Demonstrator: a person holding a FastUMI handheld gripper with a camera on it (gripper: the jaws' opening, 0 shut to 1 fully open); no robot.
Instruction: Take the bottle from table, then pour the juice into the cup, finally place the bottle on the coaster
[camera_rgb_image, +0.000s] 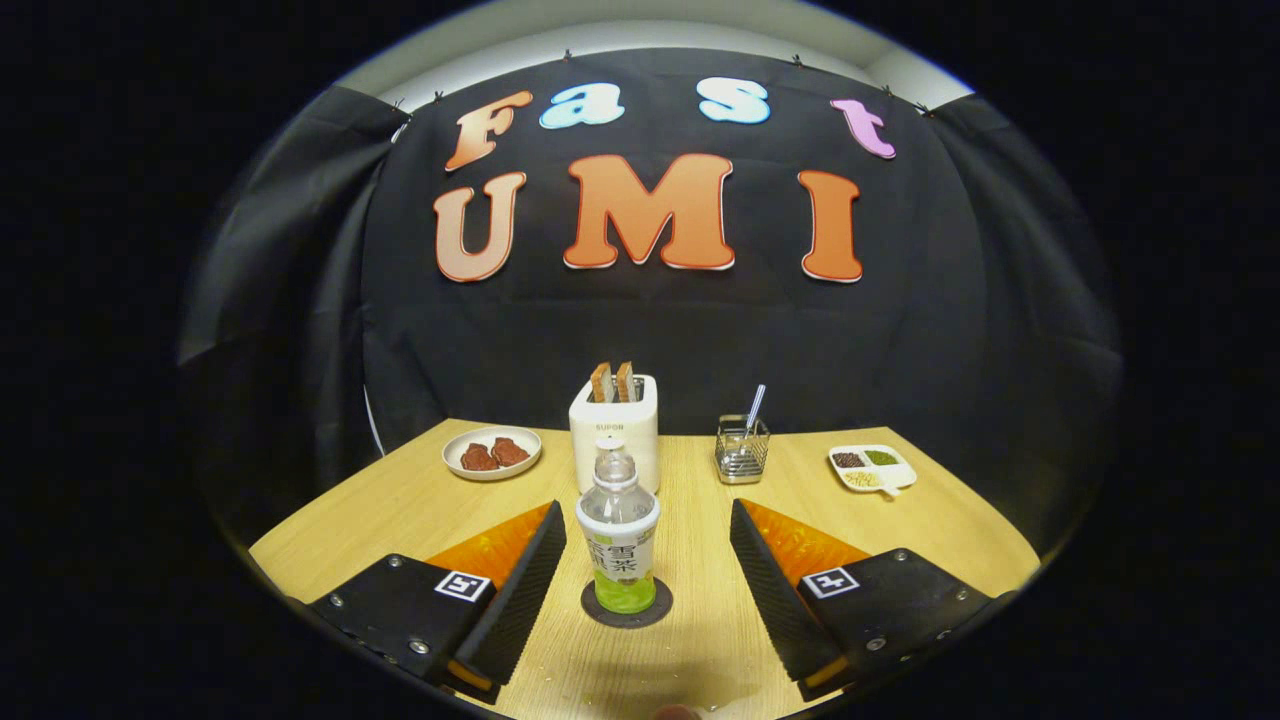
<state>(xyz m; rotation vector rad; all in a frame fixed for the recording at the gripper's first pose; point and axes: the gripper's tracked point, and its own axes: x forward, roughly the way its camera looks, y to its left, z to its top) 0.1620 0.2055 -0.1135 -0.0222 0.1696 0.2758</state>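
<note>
Your fingers (648, 590) stand wide, flanking the juice bottle (619, 545) without touching it; it sits upright on the coaster (627, 605), so the task seems finished, though pouring can't be confirmed.

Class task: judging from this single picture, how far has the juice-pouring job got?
Looks done: the bottle stands upright on the coaster, which is the final placement. In hand: nothing; the gripper is open, its jaws wide apart either side of the bottle, touching nothing. Left: unclear; no cup is identifiable, so pouring cannot be confirmed.
</note>
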